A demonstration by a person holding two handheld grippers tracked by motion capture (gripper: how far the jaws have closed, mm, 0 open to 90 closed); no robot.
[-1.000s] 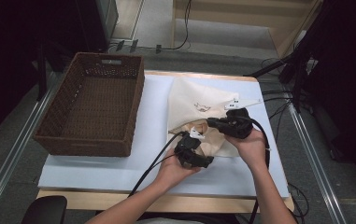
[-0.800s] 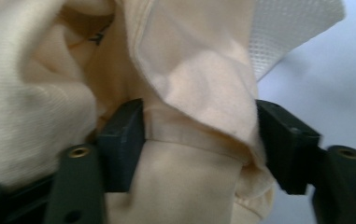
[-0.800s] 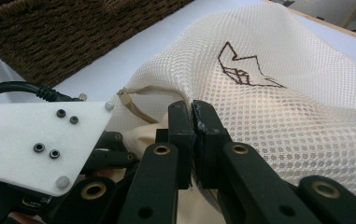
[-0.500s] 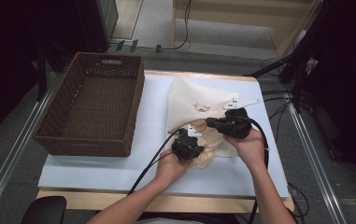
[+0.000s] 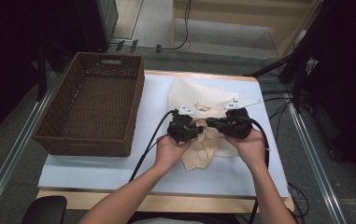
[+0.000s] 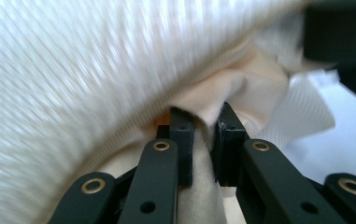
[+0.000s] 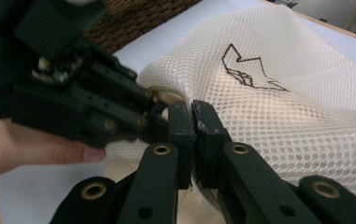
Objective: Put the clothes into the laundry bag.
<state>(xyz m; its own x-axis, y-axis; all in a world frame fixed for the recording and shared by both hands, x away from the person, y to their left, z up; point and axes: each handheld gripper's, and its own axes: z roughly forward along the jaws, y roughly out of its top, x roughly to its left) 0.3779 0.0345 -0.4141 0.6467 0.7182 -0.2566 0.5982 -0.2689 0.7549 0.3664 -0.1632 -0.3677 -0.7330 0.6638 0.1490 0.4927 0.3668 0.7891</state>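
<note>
Left tongs [image 6: 202, 140] just closed, pinching beige cloth [image 6: 241, 93]; right tongs [image 7: 193, 140] clamp mesh bag [image 7: 297, 116].

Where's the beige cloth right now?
In the high view the beige cloth hangs out of the mesh bag right of the wicker basket, pinched between the left claw and right claw.

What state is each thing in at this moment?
Mesh bag: lying on the table, near edge lifted.
Beige cloth: crumpled, part hanging out of the bag.
Left claw: shut on the beige cloth.
Right claw: shut on the mesh bag.
Wicker basket: upright, empty.
</note>
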